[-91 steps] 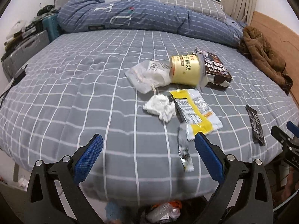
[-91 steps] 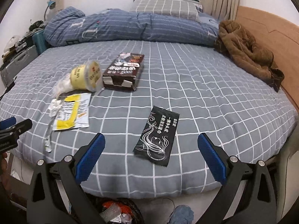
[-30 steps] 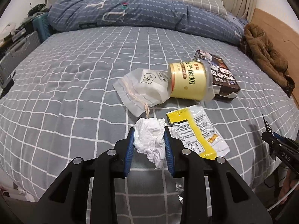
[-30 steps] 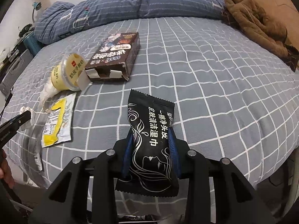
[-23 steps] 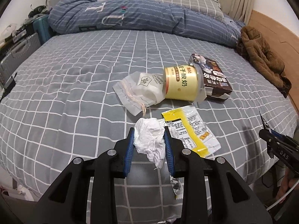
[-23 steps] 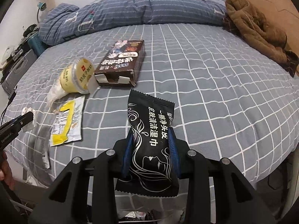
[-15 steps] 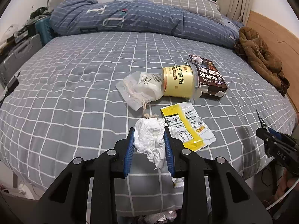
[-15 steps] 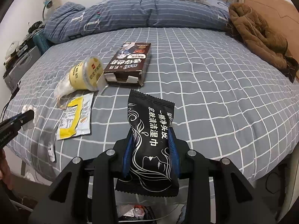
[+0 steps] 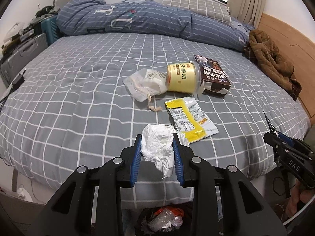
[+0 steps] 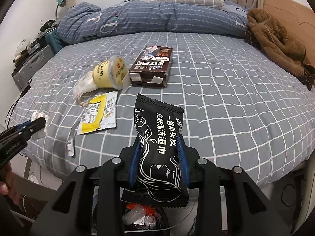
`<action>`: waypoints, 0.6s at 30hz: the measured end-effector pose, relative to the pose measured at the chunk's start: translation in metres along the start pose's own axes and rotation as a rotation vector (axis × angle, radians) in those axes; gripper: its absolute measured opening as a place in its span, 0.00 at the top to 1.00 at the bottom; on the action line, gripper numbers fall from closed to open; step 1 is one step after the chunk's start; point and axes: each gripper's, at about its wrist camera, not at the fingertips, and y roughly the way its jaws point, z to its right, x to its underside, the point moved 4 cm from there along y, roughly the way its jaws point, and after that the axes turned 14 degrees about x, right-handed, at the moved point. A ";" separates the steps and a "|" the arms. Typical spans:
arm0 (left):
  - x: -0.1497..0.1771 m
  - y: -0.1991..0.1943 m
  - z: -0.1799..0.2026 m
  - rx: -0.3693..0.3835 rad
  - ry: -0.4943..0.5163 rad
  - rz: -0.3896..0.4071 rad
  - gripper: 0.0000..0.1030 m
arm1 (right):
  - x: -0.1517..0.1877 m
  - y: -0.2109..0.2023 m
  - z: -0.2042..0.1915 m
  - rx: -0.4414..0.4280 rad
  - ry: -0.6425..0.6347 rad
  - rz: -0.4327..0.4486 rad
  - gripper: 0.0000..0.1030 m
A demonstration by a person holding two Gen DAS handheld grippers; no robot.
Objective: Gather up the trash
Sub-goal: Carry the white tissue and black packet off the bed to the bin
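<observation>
My left gripper [image 9: 157,153] is shut on a crumpled white tissue [image 9: 158,146], held above the bed's near edge. My right gripper [image 10: 159,158] is shut on a black wet-wipe packet [image 10: 159,143], also off the bed. A trash bin with a black liner [image 9: 161,221] stands on the floor below both; it also shows in the right wrist view [image 10: 141,219]. On the bed lie a yellow yogurt cup [image 9: 183,77], a clear drawstring bag [image 9: 145,83], a yellow-and-white wrapper [image 9: 190,117], a dark brown carton [image 9: 213,76] and a thin silver wrapper strip [image 10: 71,140].
The bed has a grey checked sheet [image 9: 78,90], with a rolled blue duvet [image 9: 137,22] and a pillow [image 9: 195,5] at the far side. A brown jacket [image 9: 271,59] lies by the wooden headboard [image 9: 291,45]. Suitcases [image 9: 23,49] stand at the left.
Both grippers closed, the left on the tissue and the right on the black packet, then lifted and drew back from the bed. The trash bin has come into view beneath them.
</observation>
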 end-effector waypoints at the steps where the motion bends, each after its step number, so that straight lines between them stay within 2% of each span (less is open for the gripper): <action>1: 0.003 0.000 0.001 -0.001 0.002 -0.003 0.72 | 0.002 -0.003 0.000 -0.003 -0.002 0.002 0.67; 18: 0.047 -0.007 0.028 0.034 0.017 -0.043 0.72 | 0.035 -0.033 -0.015 -0.029 -0.045 0.035 0.67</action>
